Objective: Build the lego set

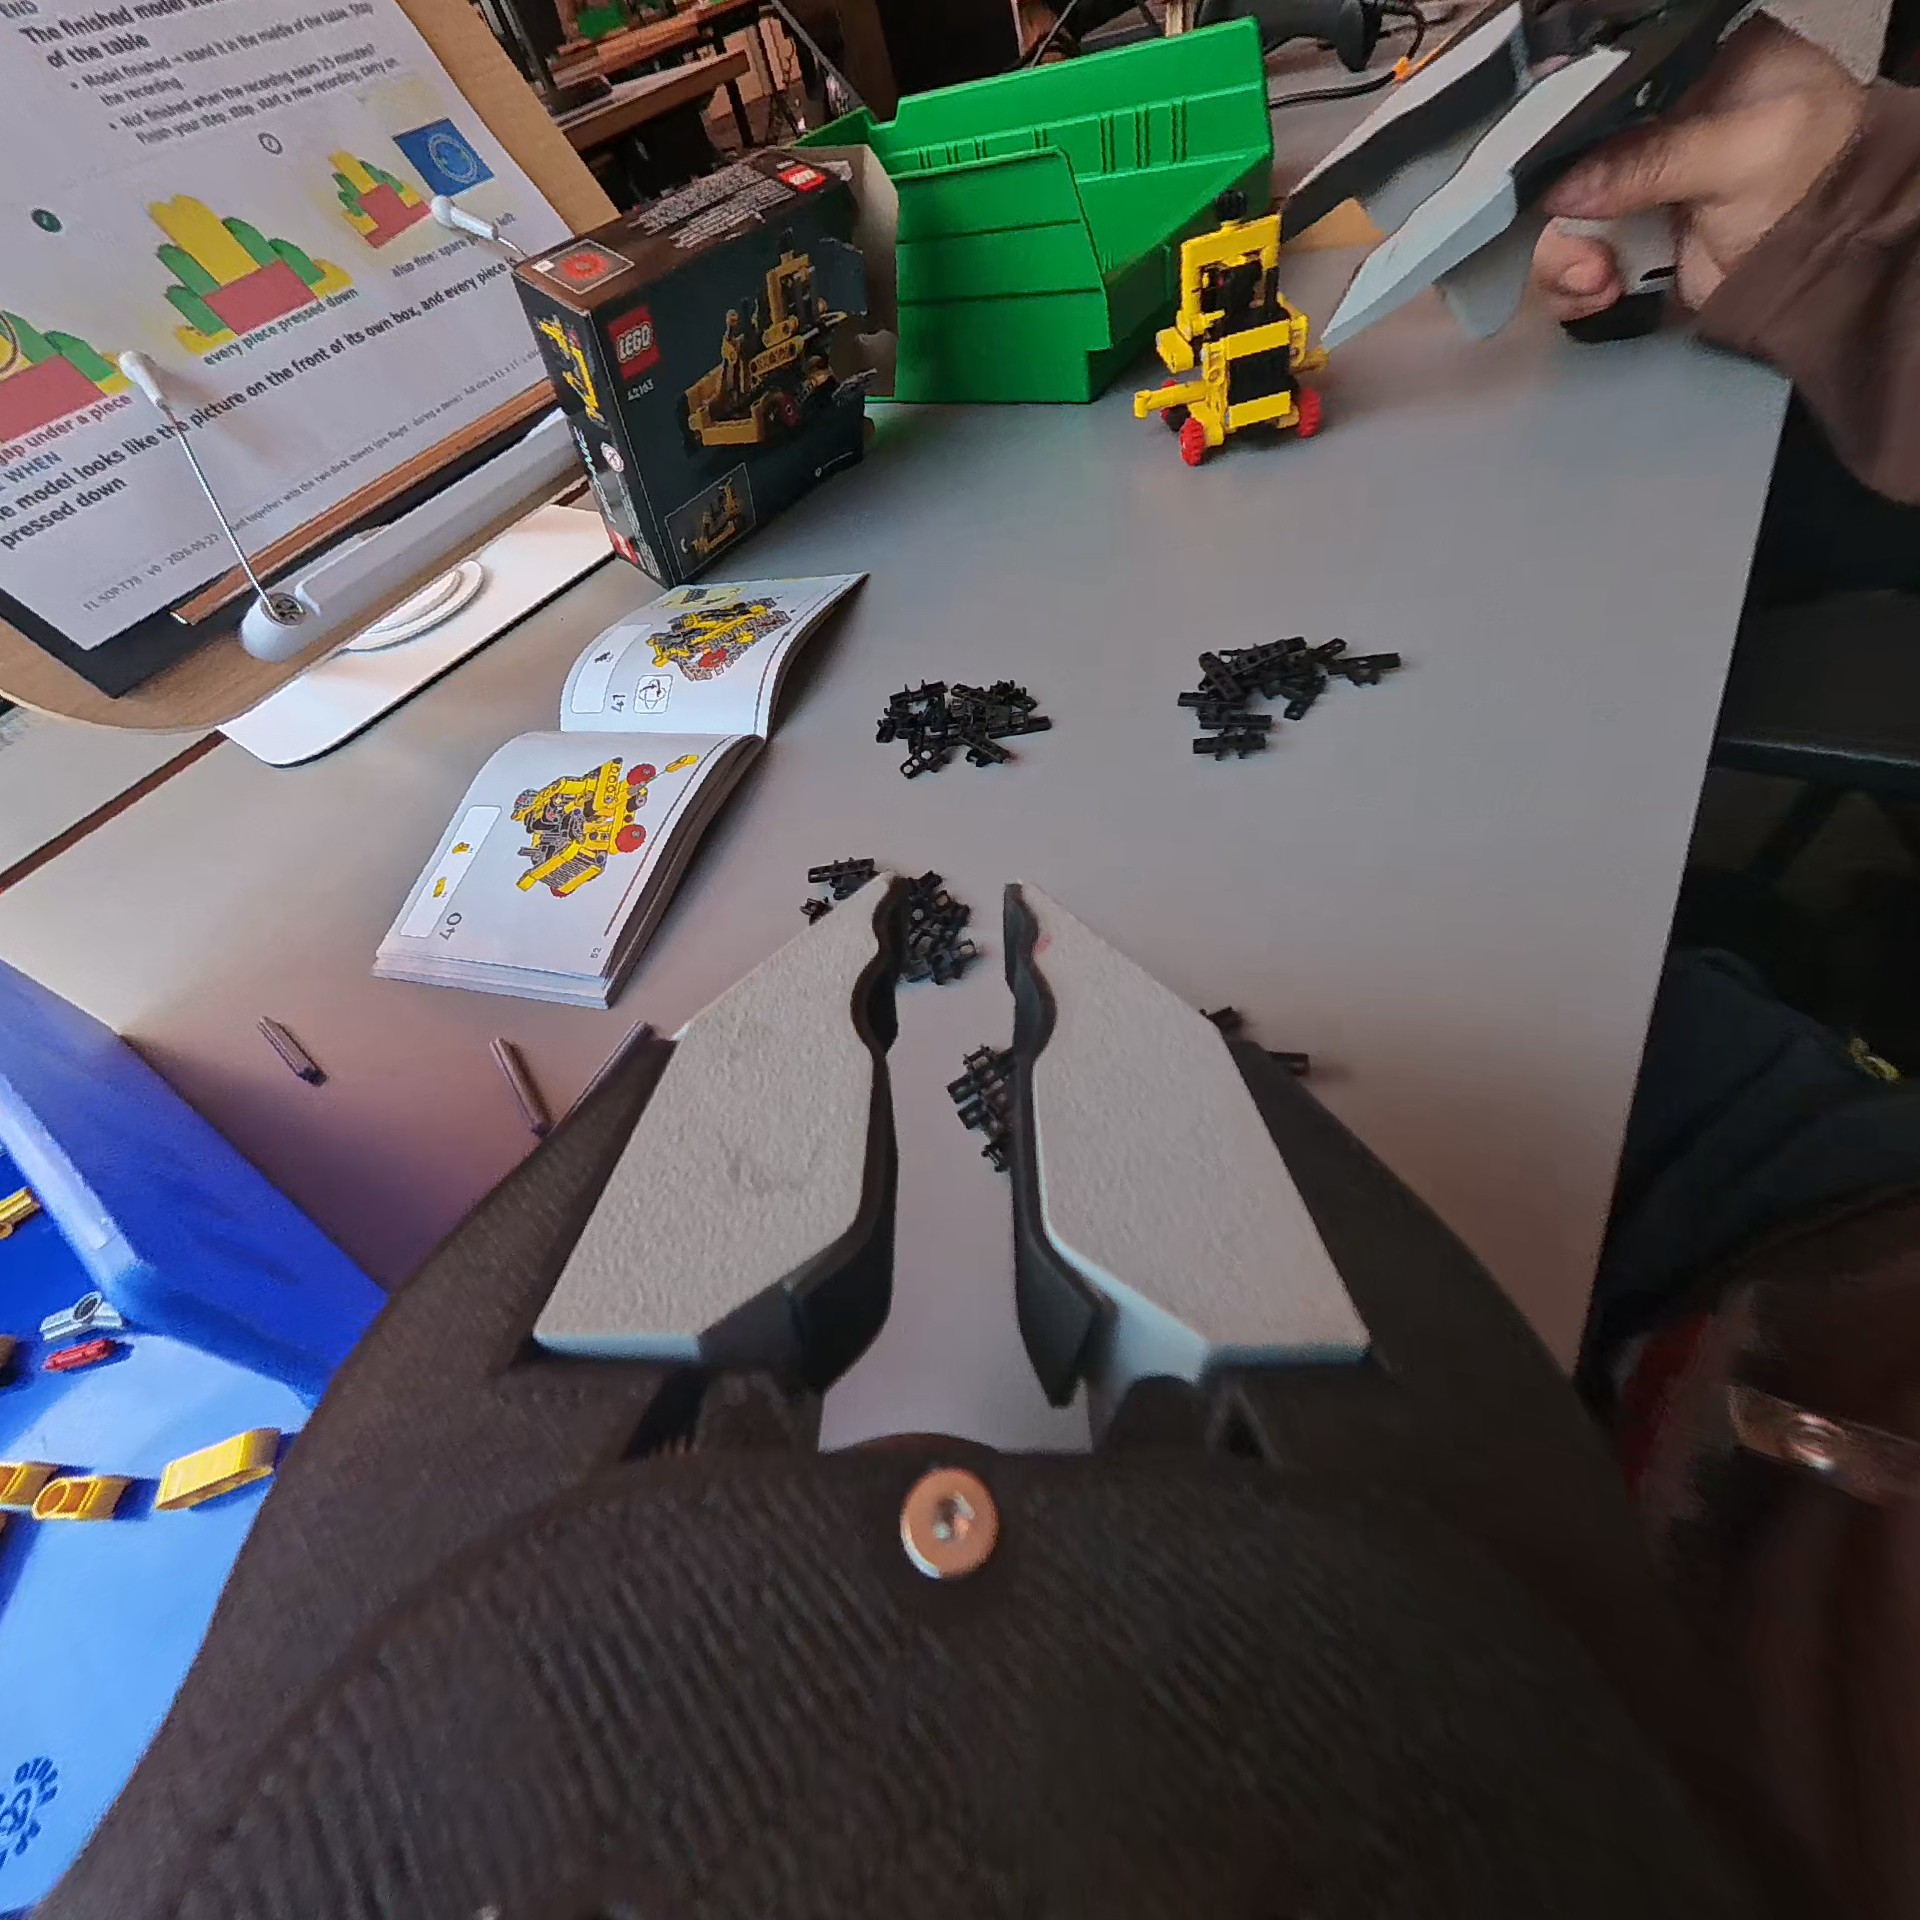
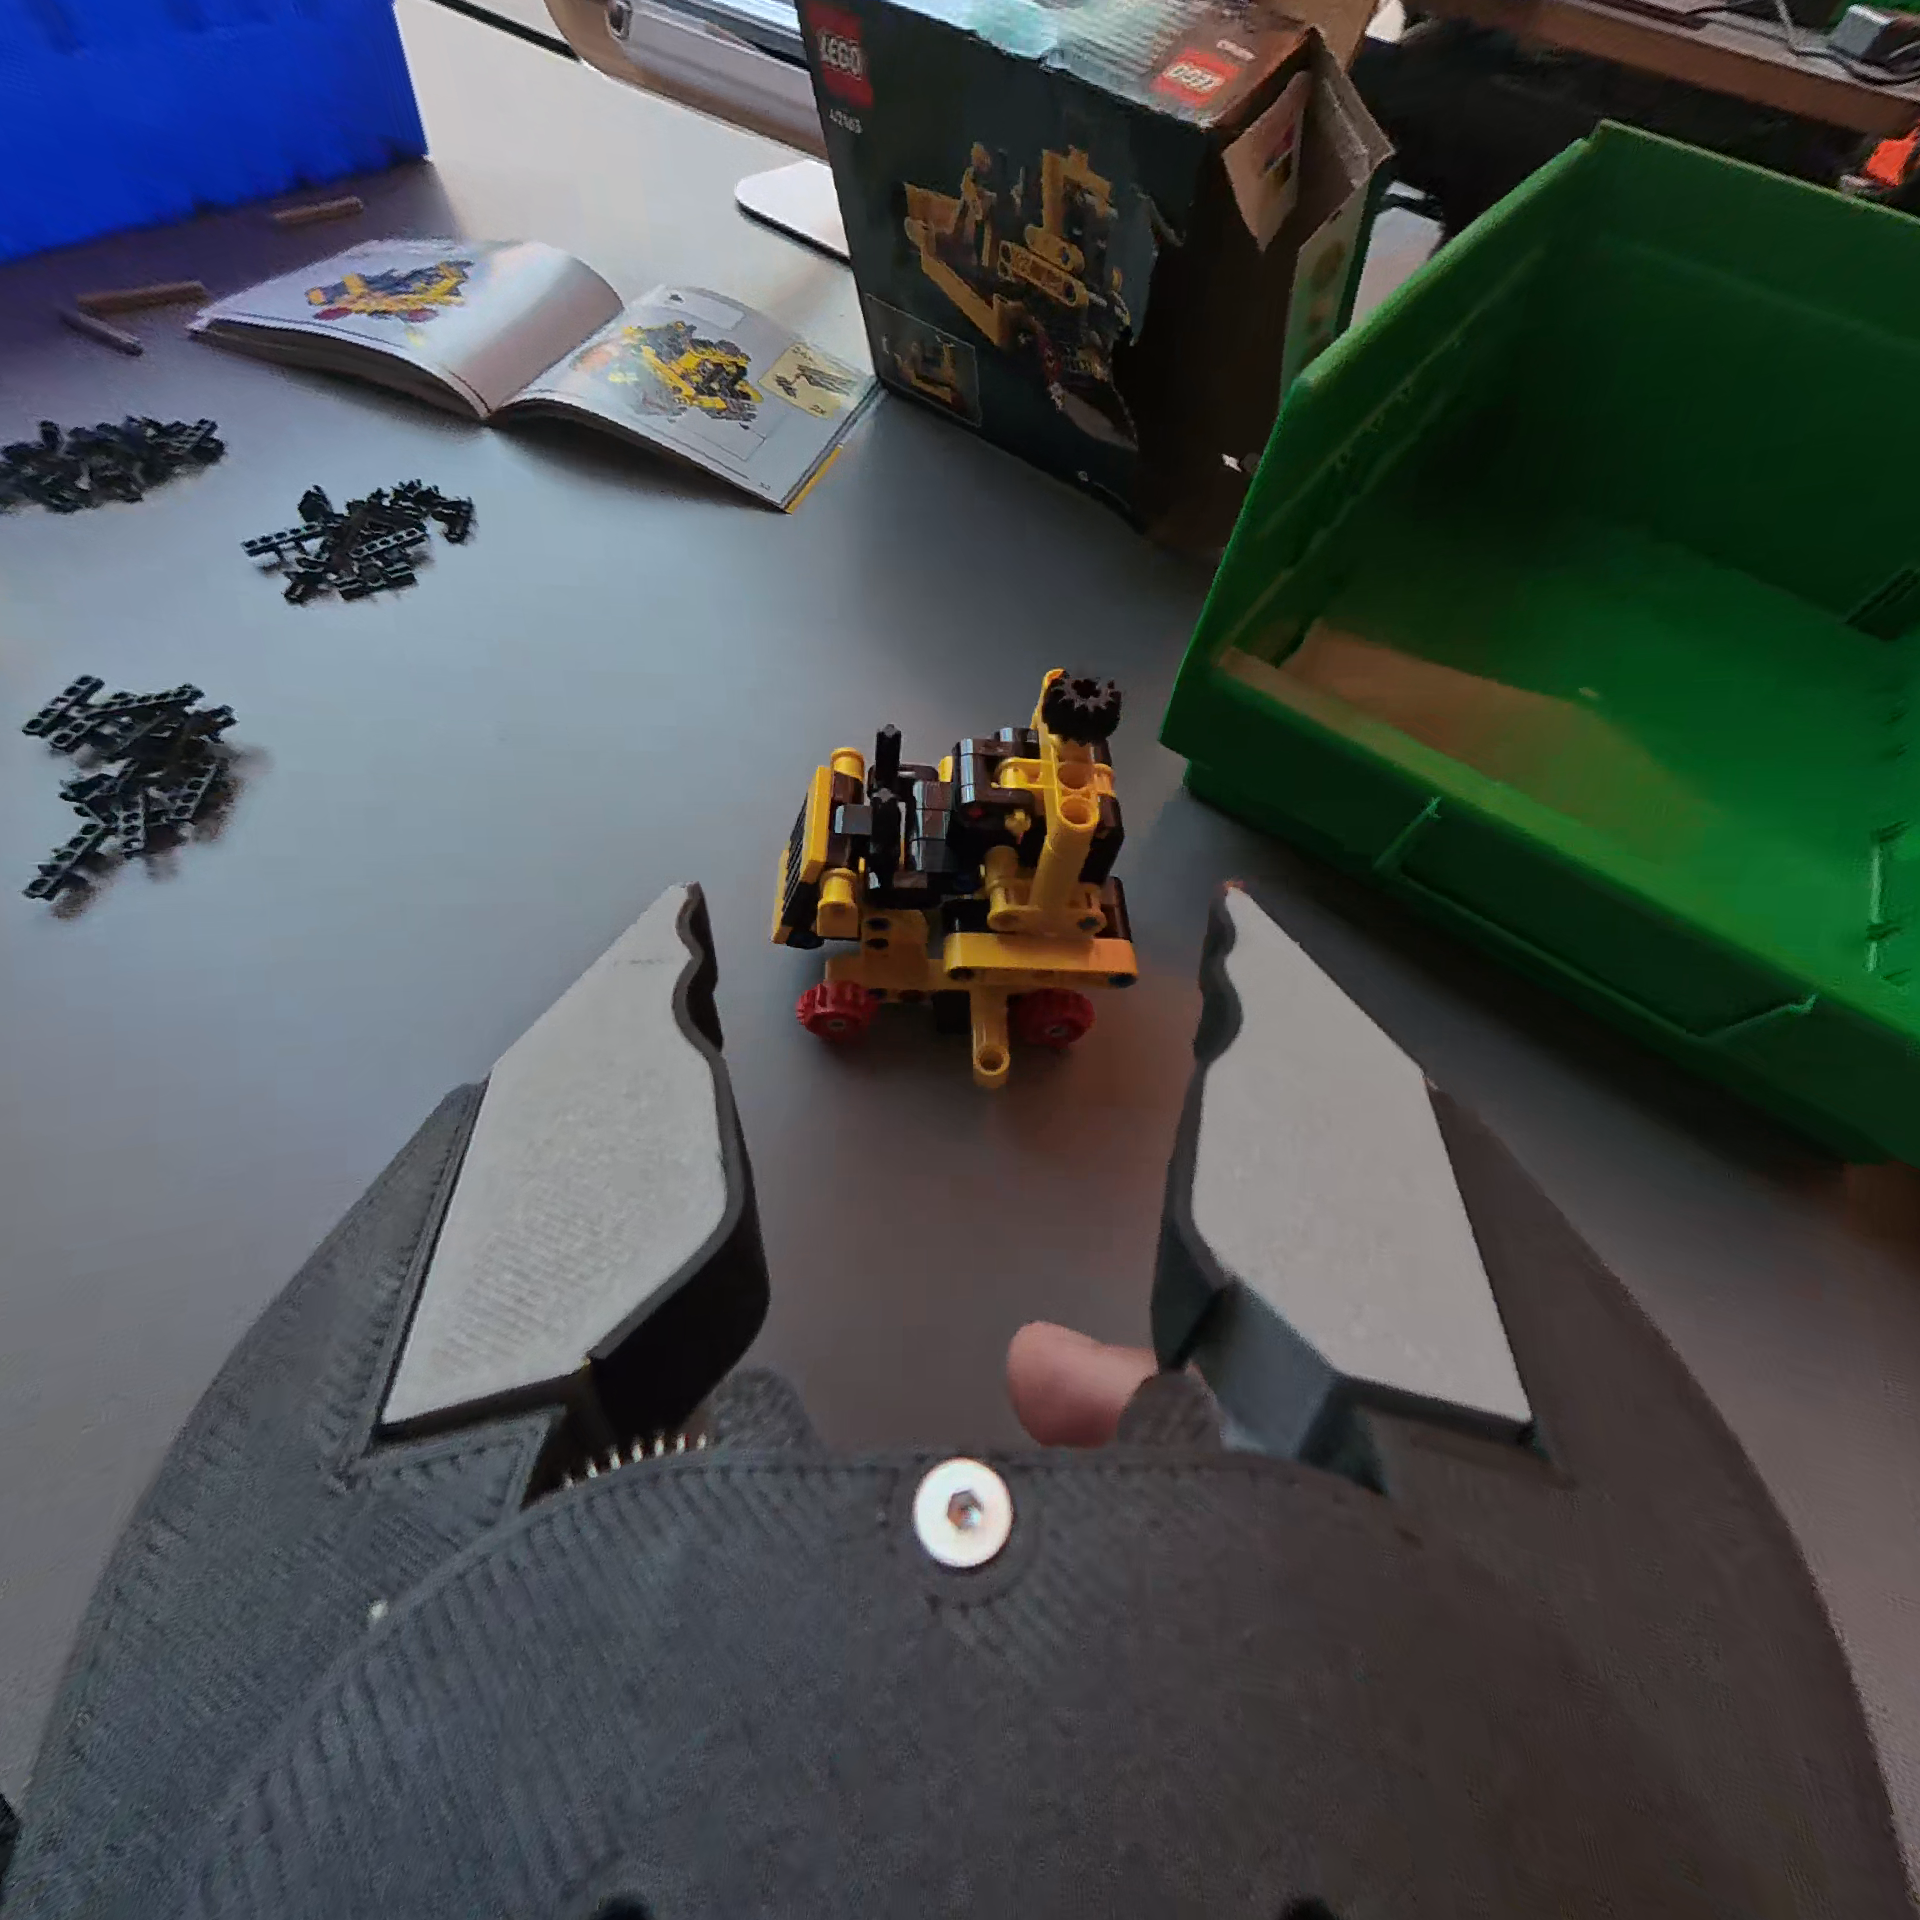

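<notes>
A part-built yellow and black model [image 1: 1236,332] with red wheels stands on the grey table, also in the right wrist view [image 2: 961,883]. My right gripper [image 2: 956,904] is open, its fingers on either side of the model, just short of it. It also shows in the left wrist view [image 1: 1392,322], held by a hand. My left gripper [image 1: 945,899] is open a little above a pile of black track links [image 1: 940,935]. More black link piles [image 1: 961,722] [image 1: 1278,686] lie beyond.
An open instruction booklet [image 1: 613,790] lies left of the piles. The set's box [image 1: 707,384] and a green bin [image 2: 1621,582] stand at the back. A blue tray [image 1: 125,1382] with yellow parts is at the left. Dark axles [image 1: 291,1049] lie near it.
</notes>
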A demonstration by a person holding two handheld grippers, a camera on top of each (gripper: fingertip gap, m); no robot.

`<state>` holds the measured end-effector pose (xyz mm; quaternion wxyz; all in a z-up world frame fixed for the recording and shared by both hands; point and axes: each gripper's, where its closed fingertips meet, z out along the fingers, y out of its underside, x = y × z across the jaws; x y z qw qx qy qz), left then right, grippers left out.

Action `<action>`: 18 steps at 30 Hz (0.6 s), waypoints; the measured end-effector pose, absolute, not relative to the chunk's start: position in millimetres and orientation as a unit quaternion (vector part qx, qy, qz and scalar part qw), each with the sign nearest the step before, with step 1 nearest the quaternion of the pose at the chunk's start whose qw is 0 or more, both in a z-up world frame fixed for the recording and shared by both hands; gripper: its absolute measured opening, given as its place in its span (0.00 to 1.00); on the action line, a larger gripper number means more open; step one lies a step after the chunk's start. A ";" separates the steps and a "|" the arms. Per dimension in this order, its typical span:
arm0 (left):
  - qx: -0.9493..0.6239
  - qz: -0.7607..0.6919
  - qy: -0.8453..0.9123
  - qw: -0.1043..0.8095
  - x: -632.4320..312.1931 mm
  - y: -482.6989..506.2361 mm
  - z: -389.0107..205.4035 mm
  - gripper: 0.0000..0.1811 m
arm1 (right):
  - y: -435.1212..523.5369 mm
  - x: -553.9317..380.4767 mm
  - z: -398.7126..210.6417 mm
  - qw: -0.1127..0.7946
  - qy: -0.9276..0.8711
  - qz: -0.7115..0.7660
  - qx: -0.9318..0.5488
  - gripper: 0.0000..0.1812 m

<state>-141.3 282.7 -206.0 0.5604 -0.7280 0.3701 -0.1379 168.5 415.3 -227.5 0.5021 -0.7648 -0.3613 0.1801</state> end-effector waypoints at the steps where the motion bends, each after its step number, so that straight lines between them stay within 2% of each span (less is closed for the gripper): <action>1: -0.729 -0.140 0.371 0.558 -140.9 282.8 -206.9 0.09 | 414.6 166.7 -228.0 0.496 -0.368 0.193 -0.763 0.50; 6: -0.736 -0.153 0.369 0.547 -140.5 283.8 -209.2 0.09 | 418.8 161.8 -235.2 0.466 -0.395 0.210 -0.763 0.49; 9: -0.743 -0.164 0.361 0.540 -141.5 285.8 -210.3 0.09 | 418.2 154.1 -235.4 0.462 -0.408 0.217 -0.757 0.43; 14: -0.754 -0.197 0.337 0.528 -144.6 290.9 -210.1 0.09 | 405.8 142.9 -235.9 0.468 -0.426 0.201 -0.747 0.43; 18: -0.762 -0.202 0.325 0.523 -145.7 296.6 -211.0 0.09 | 389.6 138.5 -226.0 0.501 -0.431 0.193 -0.725 0.39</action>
